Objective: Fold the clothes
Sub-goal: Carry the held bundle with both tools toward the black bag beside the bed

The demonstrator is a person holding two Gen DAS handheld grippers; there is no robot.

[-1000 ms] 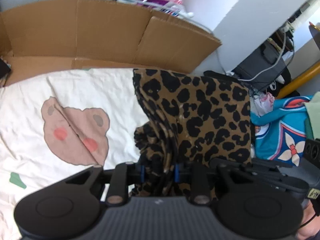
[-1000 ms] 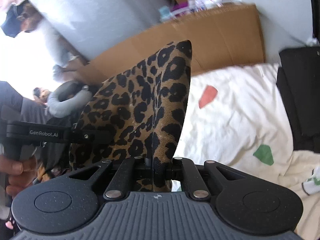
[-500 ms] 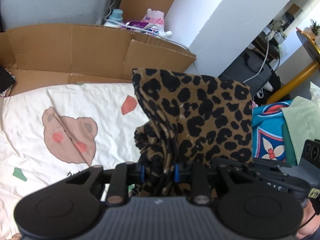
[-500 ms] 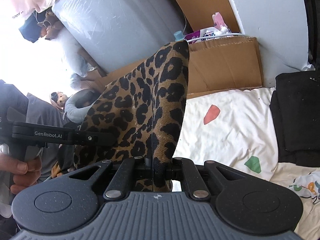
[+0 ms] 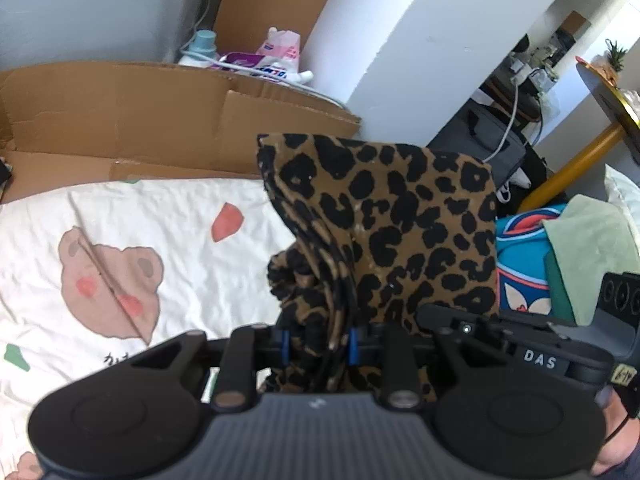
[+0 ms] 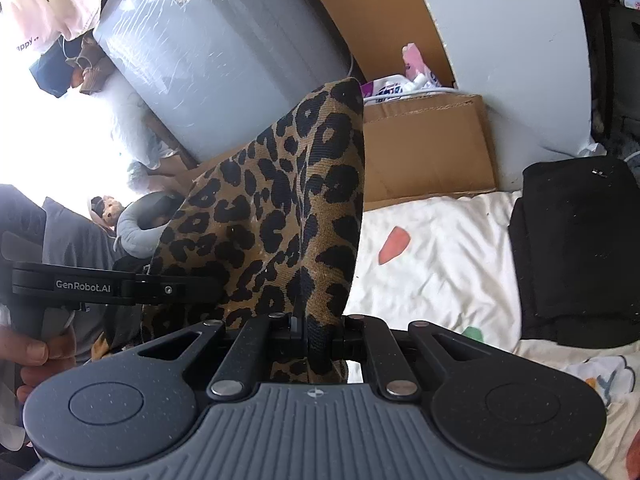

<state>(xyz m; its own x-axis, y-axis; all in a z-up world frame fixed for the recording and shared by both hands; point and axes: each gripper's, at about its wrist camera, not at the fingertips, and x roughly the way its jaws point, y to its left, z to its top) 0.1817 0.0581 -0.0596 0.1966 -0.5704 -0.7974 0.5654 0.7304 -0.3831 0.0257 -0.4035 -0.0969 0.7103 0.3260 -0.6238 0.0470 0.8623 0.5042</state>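
White bear-print bedsheet (image 5: 168, 248) bordered by flattened cardboard (image 5: 120, 112).

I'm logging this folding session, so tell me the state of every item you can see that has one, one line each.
leopard-print garment: lifted off the bed, held at two spots.
left gripper: shut on a bunched wad of the garment.
right gripper: shut on a thin fold of it.
bear-print sheet: spread on the bed, wrinkled.
black clothes: folded, lying on the sheet.
cardboard box: flaps open.
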